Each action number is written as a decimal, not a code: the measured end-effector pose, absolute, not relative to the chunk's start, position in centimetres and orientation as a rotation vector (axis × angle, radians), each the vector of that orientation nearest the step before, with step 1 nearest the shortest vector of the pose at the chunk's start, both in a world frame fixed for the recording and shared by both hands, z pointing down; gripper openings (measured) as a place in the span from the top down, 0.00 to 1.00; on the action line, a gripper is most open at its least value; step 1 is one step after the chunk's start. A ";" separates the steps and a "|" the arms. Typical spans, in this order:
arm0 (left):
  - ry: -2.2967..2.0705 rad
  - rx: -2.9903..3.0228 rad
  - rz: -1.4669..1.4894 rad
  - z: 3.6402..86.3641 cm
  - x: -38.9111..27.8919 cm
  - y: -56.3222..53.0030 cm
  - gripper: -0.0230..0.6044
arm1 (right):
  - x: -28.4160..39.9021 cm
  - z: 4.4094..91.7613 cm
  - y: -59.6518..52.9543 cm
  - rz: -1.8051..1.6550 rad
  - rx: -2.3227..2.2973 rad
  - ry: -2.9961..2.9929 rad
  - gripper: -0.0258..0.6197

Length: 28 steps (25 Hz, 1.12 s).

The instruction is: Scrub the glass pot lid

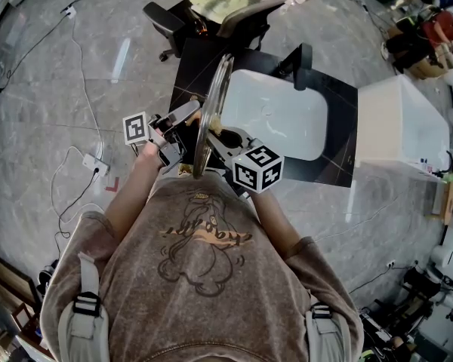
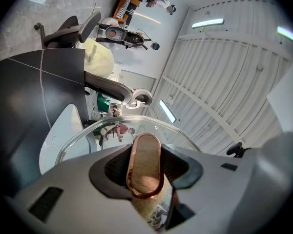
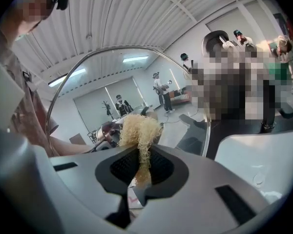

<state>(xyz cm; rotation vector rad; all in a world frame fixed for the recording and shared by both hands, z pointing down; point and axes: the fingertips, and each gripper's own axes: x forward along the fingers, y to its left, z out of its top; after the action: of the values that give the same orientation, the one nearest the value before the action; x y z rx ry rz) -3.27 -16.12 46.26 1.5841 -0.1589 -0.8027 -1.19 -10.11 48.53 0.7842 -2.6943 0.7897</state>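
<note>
I hold the glass pot lid (image 1: 214, 104) upright and edge-on over the black table, its steel rim facing me. My left gripper (image 1: 190, 118) is shut on the lid's handle (image 2: 145, 164), an oval knob with a copper rim. In the left gripper view the lid's glass (image 2: 107, 130) curves away beyond the jaws. My right gripper (image 1: 220, 139) is shut on a pale yellow curly scrubber (image 3: 138, 129). The scrubber lies against the lid's other face (image 3: 88, 82), near its middle. In the right gripper view the lid's metal rim (image 3: 208, 130) arcs around the scrubber.
A white basin (image 1: 275, 113) sits in the black table (image 1: 336, 138) just beyond the lid. An office chair (image 1: 234, 10) with a yellow-green cloth stands behind the table. A white box (image 1: 404, 123) is at the right. Cables and a power strip (image 1: 94, 164) lie on the floor at the left.
</note>
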 end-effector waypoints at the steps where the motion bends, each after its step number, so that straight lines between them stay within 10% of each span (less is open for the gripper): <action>1: -0.159 1.589 -0.795 46.4 -3.2 -16.1 0.67 | -1.2 48.3 -10.3 0.790 0.783 -2.700 0.90; 28: -0.222 1.600 -0.765 46.6 -2.5 -15.8 0.67 | 3.0 47.9 -15.3 0.751 1.047 -2.714 0.90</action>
<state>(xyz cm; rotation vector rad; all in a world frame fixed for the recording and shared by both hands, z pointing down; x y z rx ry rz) -2.53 -15.80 46.63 1.6003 -0.2221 -0.7648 2.98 -15.34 47.90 1.0471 -2.7142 0.7505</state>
